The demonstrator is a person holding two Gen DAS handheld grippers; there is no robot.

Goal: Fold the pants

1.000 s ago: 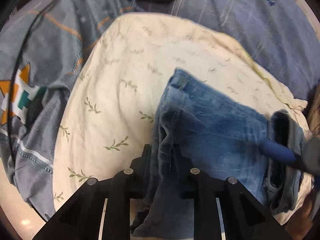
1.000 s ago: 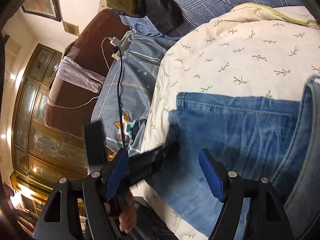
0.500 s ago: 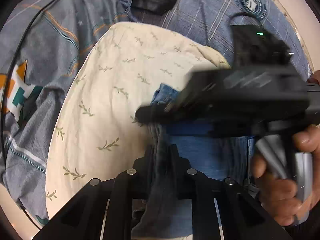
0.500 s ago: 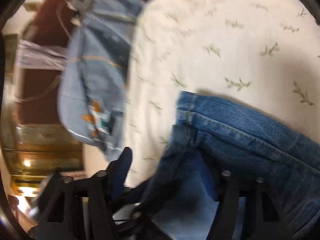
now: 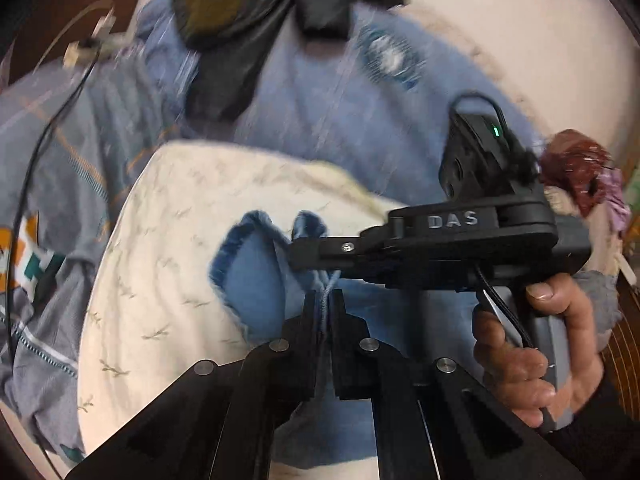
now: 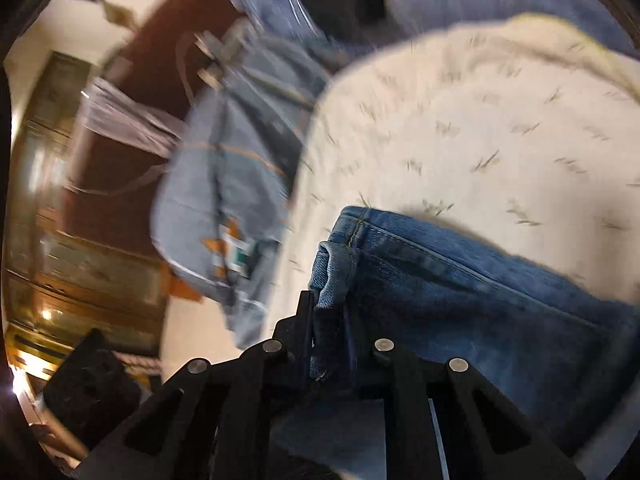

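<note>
Jeans (image 5: 256,276) are lifting off the cream pillow (image 5: 168,240), both grippers, left (image 5: 325,312) and right (image 6: 330,316), clamping tight on one leg end; next, carrying it over to fold, I judge.

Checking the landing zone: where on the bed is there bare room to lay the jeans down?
The cream cover is bare left of the jeans and beyond them. The blue bedding and dark clothes crowd its edges.
</note>
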